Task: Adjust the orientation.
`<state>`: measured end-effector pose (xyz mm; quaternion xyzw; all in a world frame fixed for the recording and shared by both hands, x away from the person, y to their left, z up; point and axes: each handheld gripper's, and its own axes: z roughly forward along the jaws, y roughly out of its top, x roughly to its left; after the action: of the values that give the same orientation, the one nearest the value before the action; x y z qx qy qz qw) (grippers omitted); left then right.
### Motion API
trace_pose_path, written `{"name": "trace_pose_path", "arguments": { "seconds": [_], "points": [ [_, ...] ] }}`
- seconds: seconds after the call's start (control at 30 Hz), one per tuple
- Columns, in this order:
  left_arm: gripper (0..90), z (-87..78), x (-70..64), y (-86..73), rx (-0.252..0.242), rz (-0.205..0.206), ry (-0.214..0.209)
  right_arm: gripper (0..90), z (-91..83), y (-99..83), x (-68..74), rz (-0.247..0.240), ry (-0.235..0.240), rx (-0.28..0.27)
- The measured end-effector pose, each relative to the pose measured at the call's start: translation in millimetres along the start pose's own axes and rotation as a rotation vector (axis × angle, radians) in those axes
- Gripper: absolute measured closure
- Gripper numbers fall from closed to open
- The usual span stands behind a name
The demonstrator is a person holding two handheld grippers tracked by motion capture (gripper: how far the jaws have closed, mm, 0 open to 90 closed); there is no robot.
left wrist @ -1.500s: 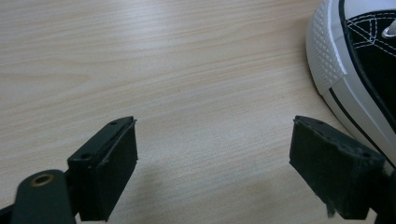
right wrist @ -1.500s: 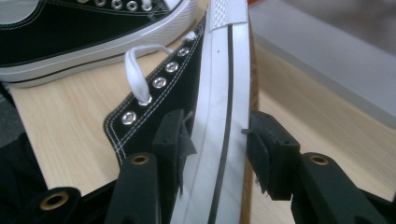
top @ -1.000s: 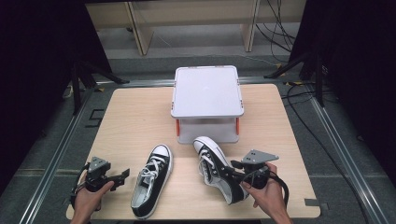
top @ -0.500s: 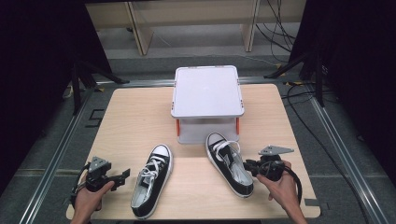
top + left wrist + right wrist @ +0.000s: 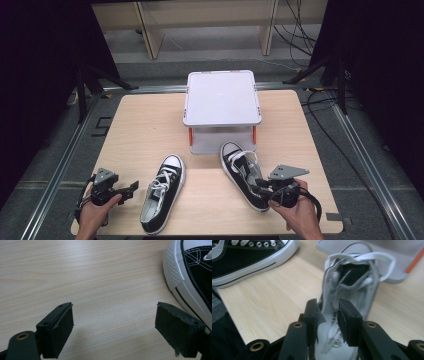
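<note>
Since the earlier frames we have carried the right shoe away from the table's near edge toward the lidded box; its toe now lies just in front of the box. Our right claw is pressed together on the heel collar of this shoe, pinching the fabric and a strand of lace between its jaws. In the high view the right claw sits at the shoe's heel, on the side away from the box. The left shoe lies on the table, farther from the box, unmoved. Our left claw rests low with its jaws spread wide over bare wood just beside that shoe's toe. We judge the right shoe staged for the box, whose lid is shut.
</note>
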<state>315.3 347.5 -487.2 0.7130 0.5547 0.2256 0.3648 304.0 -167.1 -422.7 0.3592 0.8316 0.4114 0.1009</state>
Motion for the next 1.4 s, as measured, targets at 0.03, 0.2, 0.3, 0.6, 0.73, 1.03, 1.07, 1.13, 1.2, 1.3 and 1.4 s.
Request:
{"name": "trace_pose_path", "arguments": {
  "seconds": [0.03, 0.2, 0.3, 0.6, 0.73, 1.03, 1.07, 1.13, 1.2, 1.3, 1.4],
  "points": [
    [14.8, -0.2, -0.4, 0.2, 0.004, -0.002, 0.005, 72.3, 6.6, -2.1, 2.7, -0.007, 0.011, 0.031],
    [14.8, 0.5, -0.2, -0.1, 0.001, 0.004, 0.004, 81.2, 19.8, -5.1, 5.4, -0.032, 0.035, 0.093],
    [14.8, 1.0, -0.7, -0.3, 0.0, -0.001, 0.001, 86.6, 22.8, -5.9, 8.6, -0.055, 0.023, 0.116],
    [14.8, 1.4, -0.3, -0.4, 0.003, -0.003, 0.002, 83.5, 28.8, -2.7, 33.3, -0.047, 0.104, 0.137],
    [14.8, 0.8, -0.3, -0.2, 0.001, -0.002, 0.003, 80.3, 36.5, 0.8, 49.3, -0.055, 0.13, 0.144],
    [14.8, 0.9, -0.6, -0.4, 0.002, -0.001, -0.001, 67.7, 38.5, 3.8, 52.3, -0.037, 0.146, 0.118],
    [14.8, 0.9, -0.6, -0.3, -0.002, -0.003, -0.001, 67.4, 34.7, 5.7, 51.6, -0.04, 0.135, 0.094],
    [14.9, 1.0, -0.6, -0.4, -0.001, -0.002, -0.002, 64.4, 23.5, 11.1, 49.4, -0.046, 0.119, 0.053],
    [14.8, 1.4, -0.3, -0.7, 0.005, -0.001, -0.004, 62.3, 9.3, 16.0, 44.6, -0.047, 0.082, 0.004],
    [14.8, 1.3, -1.0, -0.6, 0.003, -0.002, -0.001, 60.0, -8.2, 18.9, 34.3, -0.032, -0.005, -0.04],
    [14.8, 1.2, -0.6, -0.6, 0.004, 0.0, 0.004, 56.9, -15.5, 16.8, 22.5, -0.034, -0.078, -0.047]
  ]
}}
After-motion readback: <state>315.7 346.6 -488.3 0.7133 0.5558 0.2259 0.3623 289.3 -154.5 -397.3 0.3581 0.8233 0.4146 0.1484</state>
